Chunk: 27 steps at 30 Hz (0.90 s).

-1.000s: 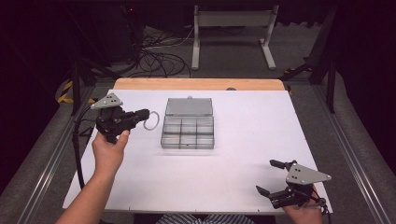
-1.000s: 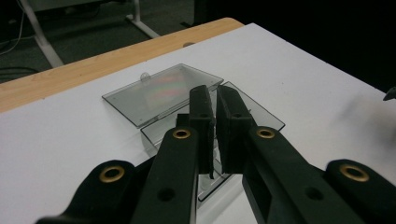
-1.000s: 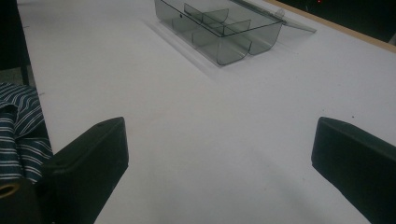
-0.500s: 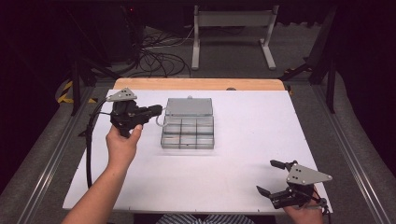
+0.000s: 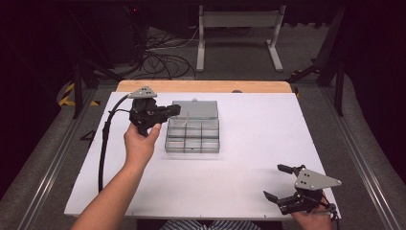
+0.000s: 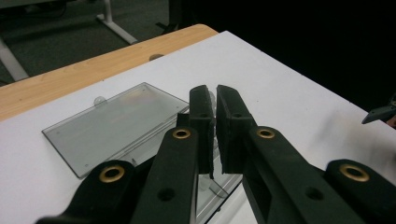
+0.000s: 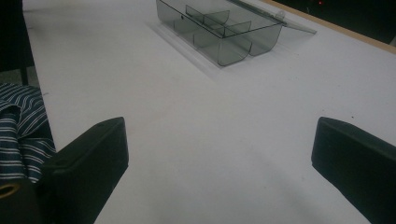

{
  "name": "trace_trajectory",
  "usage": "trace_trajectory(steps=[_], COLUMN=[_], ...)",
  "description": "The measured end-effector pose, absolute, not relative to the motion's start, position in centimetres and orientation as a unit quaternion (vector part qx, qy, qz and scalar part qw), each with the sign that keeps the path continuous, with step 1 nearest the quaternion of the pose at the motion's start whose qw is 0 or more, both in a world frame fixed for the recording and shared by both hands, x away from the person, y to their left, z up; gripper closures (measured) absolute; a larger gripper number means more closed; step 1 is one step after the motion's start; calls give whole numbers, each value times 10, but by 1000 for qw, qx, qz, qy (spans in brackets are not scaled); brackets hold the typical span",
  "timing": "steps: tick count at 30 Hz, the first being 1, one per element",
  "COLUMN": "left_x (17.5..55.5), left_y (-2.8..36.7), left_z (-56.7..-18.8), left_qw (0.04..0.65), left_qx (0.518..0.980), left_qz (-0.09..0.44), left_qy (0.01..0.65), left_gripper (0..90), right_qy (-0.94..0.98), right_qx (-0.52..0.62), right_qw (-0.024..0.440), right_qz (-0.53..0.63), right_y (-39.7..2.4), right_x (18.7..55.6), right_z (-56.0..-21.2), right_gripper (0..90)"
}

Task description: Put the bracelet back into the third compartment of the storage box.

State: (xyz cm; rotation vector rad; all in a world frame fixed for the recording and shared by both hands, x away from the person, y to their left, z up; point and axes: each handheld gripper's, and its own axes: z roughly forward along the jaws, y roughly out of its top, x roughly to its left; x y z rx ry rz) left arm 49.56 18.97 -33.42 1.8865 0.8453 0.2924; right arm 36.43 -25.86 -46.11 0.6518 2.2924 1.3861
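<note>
A clear plastic compartment box [image 5: 192,136] stands at the table's middle back, its lid [image 5: 194,109] swung open and lying flat behind it. My left gripper [image 5: 176,110] hovers over the box's left back corner, jaws pressed nearly together. In the left gripper view the left gripper [image 6: 215,93] points over the lid [image 6: 116,121]; a small pale speck shows in the gap, too small to name. My right gripper [image 5: 275,182] rests open at the front right corner. In the right gripper view the right gripper [image 7: 219,140] has bare table between its jaws, with the box [image 7: 219,28] far ahead.
The white table top [image 5: 249,158] has a wooden strip [image 5: 206,86] along its back edge. A black cable [image 5: 103,148] trails from the left gripper down the table's left side. Striped cloth [image 7: 18,126] sits at the front edge.
The left hand has carried its gripper to the right, from the table's left side to the box's left back corner. The right gripper has stayed still.
</note>
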Motion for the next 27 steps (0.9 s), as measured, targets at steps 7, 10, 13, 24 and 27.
trace_trajectory(steps=[7,10,13,24,27], left_x=[499,501,503,508,509], left_y=[175,169,164,146,141], left_z=[-333,-334,-335,-341,-341], left_qw=[503,505,505,496,495], left_qx=[784,785,785,794,796], left_qz=[118,111,112,114,112], left_qy=[342,342,340,332,330], left_gripper=[852,852,852,852,852], right_qy=[816,816,816,816,817], right_qx=[231,231,231,229,229], right_qw=[190,190,190,190,190], right_qz=[494,495,495,495,494], right_y=[-259,-259,-259,-259,-259], right_x=[364,364,364,364,364], right_z=[-461,-461,-461,-461,-461], right_gripper=[46,46,46,46,46])
